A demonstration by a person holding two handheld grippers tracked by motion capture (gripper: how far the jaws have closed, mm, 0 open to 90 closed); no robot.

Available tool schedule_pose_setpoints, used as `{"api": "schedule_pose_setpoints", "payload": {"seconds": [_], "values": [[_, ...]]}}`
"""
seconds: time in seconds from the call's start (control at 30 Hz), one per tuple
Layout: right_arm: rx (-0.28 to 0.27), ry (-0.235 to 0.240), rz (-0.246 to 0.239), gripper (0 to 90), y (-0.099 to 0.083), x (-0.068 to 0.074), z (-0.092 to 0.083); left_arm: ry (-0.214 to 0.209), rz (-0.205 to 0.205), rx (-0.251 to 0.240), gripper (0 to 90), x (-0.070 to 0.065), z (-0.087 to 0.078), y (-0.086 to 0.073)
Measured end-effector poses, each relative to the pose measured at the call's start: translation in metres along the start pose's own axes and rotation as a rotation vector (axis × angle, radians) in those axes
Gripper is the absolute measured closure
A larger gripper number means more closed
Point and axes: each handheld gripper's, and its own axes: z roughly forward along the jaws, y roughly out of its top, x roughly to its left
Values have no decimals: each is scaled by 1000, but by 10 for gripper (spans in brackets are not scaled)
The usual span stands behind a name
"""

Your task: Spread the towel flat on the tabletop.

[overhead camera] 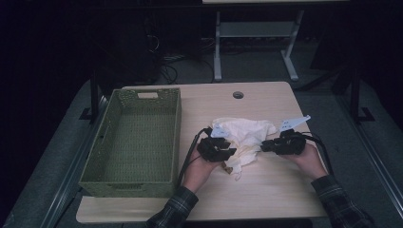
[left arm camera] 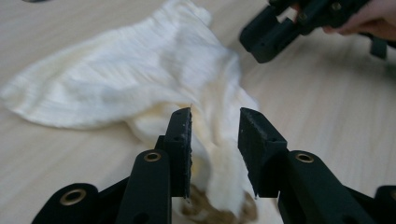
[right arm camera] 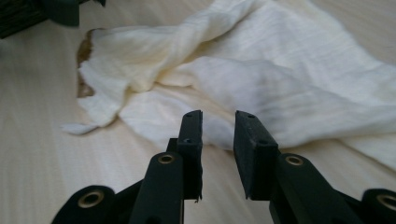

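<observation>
Grippers [overhead camera: 223, 148] [overhead camera: 272, 145] flank cream cloth [overhead camera: 244, 133]; jaws apart.

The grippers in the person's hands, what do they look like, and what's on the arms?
The left gripper and the right gripper are black, each with two flat, blocky jaws and brass-coloured rivets. A pale grey three-cornered plate sits on top of each, and a black cable trails from it. Both arms wear dark plaid sleeves.

- The high view is looking dim, the room around the surface [overhead camera: 266, 185] sinking into near black.
- Both gripper views are showing brighter, soft, even light.
- The cream cloth [left arm camera: 140, 79] is blurring slightly, and the near fingers [right arm camera: 191, 140] are sitting soft-edged.
</observation>
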Motion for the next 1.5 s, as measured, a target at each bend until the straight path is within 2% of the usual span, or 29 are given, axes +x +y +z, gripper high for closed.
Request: {"api": "schedule_pose_setpoints", "payload": {"seconds": [0.03,0.17,0.23,0.27,0.37,0.53,0.6,0.63,0.67,0.7,0.73,0.83,0.93,0.97,1.03,1.1,1.17,1.23,1.37,1.43,1.5], "values": [[7,14,-9,713,-2,7,3,-13,13,18,640,-8,1,-7],[20,29,-8,698,-5,13,8,-27,31,38,631,-19,4,-15],[45,32,-21,681,-9,18,16,-39,39,51,622,-25,10,-19],[45,32,-21,681,-9,18,16,-39,39,51,616,-25,10,-19],[67,31,-26,660,-10,21,24,-28,75,94,609,-29,24,-22],[78,37,-29,656,-11,23,30,-13,89,131,604,-29,34,-25],[82,26,-45,688,-11,25,32,-6,90,139,629,-29,37,-25],[84,16,-48,757,-11,26,33,1,94,144,657,-28,38,-26],[84,16,-48,757,-11,26,33,4,96,153,657,-28,39,-26],[79,12,-55,815,-11,25,33,7,102,157,710,-27,39,-26],[79,12,-55,815,-11,25,33,15,103,153,710,-27,39,-26],[67,11,-58,857,-10,25,29,22,99,163,864,-24,39,-25],[58,6,-66,862,-8,23,25,-9,77,148,888,-20,35,-23],[48,-8,-66,862,-8,23,19,-16,66,114,891,-20,29,-20],[46,-16,-64,862,-8,23,16,-19,63,97,891,-20,25,-19],[33,-32,-64,863,-8,21,7,2,62,46,893,-20,16,-14],[28,-37,-60,863,-8,20,6,12,59,27,893,-19,12,-13],[15,-69,-66,863,-9,18,-4,36,39,0,895,-13,3,-12],[8,-100,-57,865,-11,15,-16,49,8,-11,896,-5,-2,-13],[-3,-121,-53,865,-13,10,-23,61,-21,-18,896,-2,-4,-15],[-25,-149,-29,865,-15,3,-36,75,-36,-20,896,1,-6,-15]]}}
